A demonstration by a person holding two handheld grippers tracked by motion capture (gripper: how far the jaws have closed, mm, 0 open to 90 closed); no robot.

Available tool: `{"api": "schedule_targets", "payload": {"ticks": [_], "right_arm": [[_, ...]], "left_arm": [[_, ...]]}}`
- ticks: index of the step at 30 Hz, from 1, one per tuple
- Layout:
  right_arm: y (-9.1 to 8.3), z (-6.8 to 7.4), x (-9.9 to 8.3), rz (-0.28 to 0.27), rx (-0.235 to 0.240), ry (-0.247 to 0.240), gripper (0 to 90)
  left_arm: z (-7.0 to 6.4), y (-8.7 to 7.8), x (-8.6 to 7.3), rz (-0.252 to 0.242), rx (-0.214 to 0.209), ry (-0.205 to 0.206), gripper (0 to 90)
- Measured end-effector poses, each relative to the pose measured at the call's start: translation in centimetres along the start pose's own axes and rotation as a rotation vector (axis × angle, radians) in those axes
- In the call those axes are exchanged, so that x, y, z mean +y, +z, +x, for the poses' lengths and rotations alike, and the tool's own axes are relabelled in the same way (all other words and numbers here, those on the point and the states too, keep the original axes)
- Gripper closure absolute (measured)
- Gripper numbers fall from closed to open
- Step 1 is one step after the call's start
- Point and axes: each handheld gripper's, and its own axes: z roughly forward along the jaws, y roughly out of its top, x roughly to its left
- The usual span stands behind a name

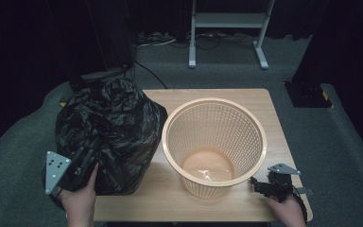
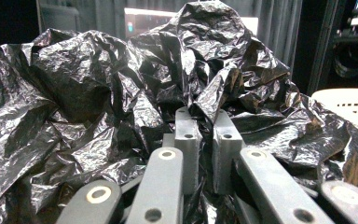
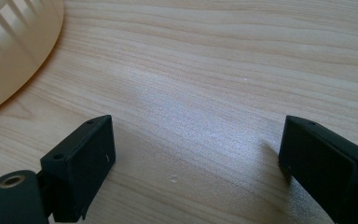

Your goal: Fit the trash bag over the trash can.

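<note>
A crumpled black plastic bag point(image 1: 111, 132) stands heaped on the left of the wooden table point(image 1: 264, 101), beside a cream mesh basket point(image 1: 215, 142) that stands upright at the middle. My left gripper point(image 1: 87, 153) presses into the bag's near side; in the left gripper view its jaws are nearly together with a fold of the black bag point(image 2: 121, 93) pinched between them at the left gripper point(image 2: 205, 135). My right gripper point(image 1: 260, 185) rests low at the table's front right corner, just right of the basket point(image 3: 14, 51). The right gripper point(image 3: 196, 154) stands open over bare wood.
The table's front edge runs just ahead of both hands. Bare wood lies right of the basket. Beyond the table a grey carpet floor point(image 1: 350, 142) holds a white stand point(image 1: 227, 28), cables and dark equipment.
</note>
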Motion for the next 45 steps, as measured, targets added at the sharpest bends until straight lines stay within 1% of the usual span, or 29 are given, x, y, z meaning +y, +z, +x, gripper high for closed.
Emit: {"api": "schedule_targets", "payload": {"ticks": [2, 3, 4, 5, 6, 7, 8, 9, 10, 11, 14, 15, 17, 18, 21, 22, 29, 31, 32, 35, 36, 37, 38, 39, 40, 41, 42, 44, 45], "right_arm": [[0.0, 0.0, 0.0, 0.0, 0.0, 0.0, 10.1], [0.0, 0.0, 0.0, 0.0, -0.001, -0.002, 10.1], [0.0, 0.0, 0.0, 0.0, -0.001, -0.002, 10.1], [0.0, 0.0, 0.0, 0.0, -0.001, -0.001, 10.1], [0.0, 0.0, 0.0, 0.0, -0.001, -0.001, 10.1], [0.0, 0.0, 0.0, 0.0, -0.002, -0.001, 10.1], [0.0, 0.0, 0.0, 0.0, -0.002, -0.001, 10.1], [0.0, 0.0, 0.0, 0.001, -0.002, 0.002, 10.1], [0.0, 0.0, 0.0, 0.0, -0.002, -0.001, 10.1], [0.0, 0.0, 0.0, 0.0, -0.002, -0.001, 10.1], [0.0, 0.0, 0.0, 0.0, -0.002, 0.0, 10.1], [0.0, 0.0, 0.0, 0.0, -0.002, 0.0, 10.1], [0.0, 0.0, 0.0, 0.0, -0.002, 0.0, 10.1], [0.0, 0.0, 0.0, 0.0, -0.002, 0.0, 10.1], [0.0, 0.0, 0.0, 0.0, -0.002, 0.0, 10.1], [0.0, 0.0, 0.0, 0.0, -0.002, 0.0, 10.1], [0.0, 0.0, 0.0, 0.0, -0.002, 0.0, 10.1], [0.0, 0.0, 0.0, 0.0, -0.002, 0.0, 10.1], [0.0, 0.0, 0.0, 0.0, -0.002, 0.0, 10.1], [0.0, 0.0, 0.0, 0.0, -0.003, 0.0, 10.1], [0.0, 0.0, 0.0, 0.0, -0.003, 0.0, 10.1], [0.0, 0.0, 0.0, 0.0, -0.003, 0.0, 10.1], [0.0, 0.0, 0.0, 0.0, -0.003, 0.0, 10.1], [0.0, 0.0, 0.0, 0.0, -0.003, 0.0, 10.1], [0.0, 0.0, 0.0, 0.0, -0.003, 0.0, 10.1], [0.0, 0.0, 0.0, 0.0, -0.003, 0.0, 10.1], [0.0, 0.0, 0.0, 0.0, -0.003, 0.0, 10.1], [0.0, 0.0, 0.0, 0.0, -0.003, 0.0, 10.1], [0.0, 0.0, 0.0, 0.0, -0.003, 0.0, 10.1]], "left_arm": [[0.0, -0.2, 0.3, -0.01, 0.0, -0.001, 83.5], [0.1, -0.6, 1.0, -0.029, 0.001, 0.001, 83.5], [0.1, -0.6, 1.0, -0.029, 0.001, 0.001, 83.5], [0.1, -1.0, 1.6, -0.049, 0.0, -0.002, 83.5], [0.1, -1.0, 1.6, -0.049, 0.0, -0.002, 83.5], [0.0, -1.3, 2.2, -0.07, -0.004, -0.003, 83.5], [0.0, -1.3, 2.2, -0.07, -0.004, -0.003, 83.5], [-0.1, -1.7, 2.7, -0.09, -0.008, -0.003, 83.5], [-0.1, -1.7, 2.7, -0.09, -0.008, -0.003, 83.5], [-0.2, -2.0, 3.2, -0.106, -0.015, -0.001, 83.5], [-0.3, -2.3, 3.7, -0.122, -0.026, -0.007, 83.5], [-0.6, -2.6, 4.2, -0.138, -0.036, -0.007, 83.5], [-0.9, -2.8, 4.6, -0.151, -0.046, -0.006, 83.5], [-0.9, -2.8, 4.6, -0.151, -0.046, -0.006, 83.5], [-1.6, -3.0, 5.4, -0.17, -0.081, -0.008, 83.5], [-1.6, -3.0, 5.4, -0.17, -0.081, -0.008, 83.5], [-3.3, -2.7, 6.0, -0.184, -0.136, 0.001, 83.5], [-4.2, -2.3, 6.2, -0.183, -0.163, 0.006, 83.5], [-4.2, -2.3, 6.2, -0.183, -0.163, 0.006, 83.5], [-5.0, -1.8, 6.3, -0.184, -0.192, 0.003, 83.5], [-5.4, -1.7, 6.3, -0.184, -0.202, 0.002, 83.5], [-6.0, -1.3, 6.4, -0.184, -0.222, 0.006, 83.5], [-6.0, -1.3, 6.4, -0.184, -0.222, 0.006, 83.5], [-6.8, -1.0, 6.5, -0.184, -0.243, 0.006, 83.5], [-6.8, -1.0, 6.5, -0.184, -0.243, 0.006, 83.5], [-7.5, -0.6, 6.6, -0.184, -0.262, 0.007, 83.5], [-7.5, -0.6, 6.6, -0.184, -0.262, 0.007, 83.5], [-8.1, -0.2, 6.7, -0.183, -0.28, 0.012, 83.5], [-8.7, 0.2, 6.8, -0.182, -0.298, 0.009, 83.5]]}}
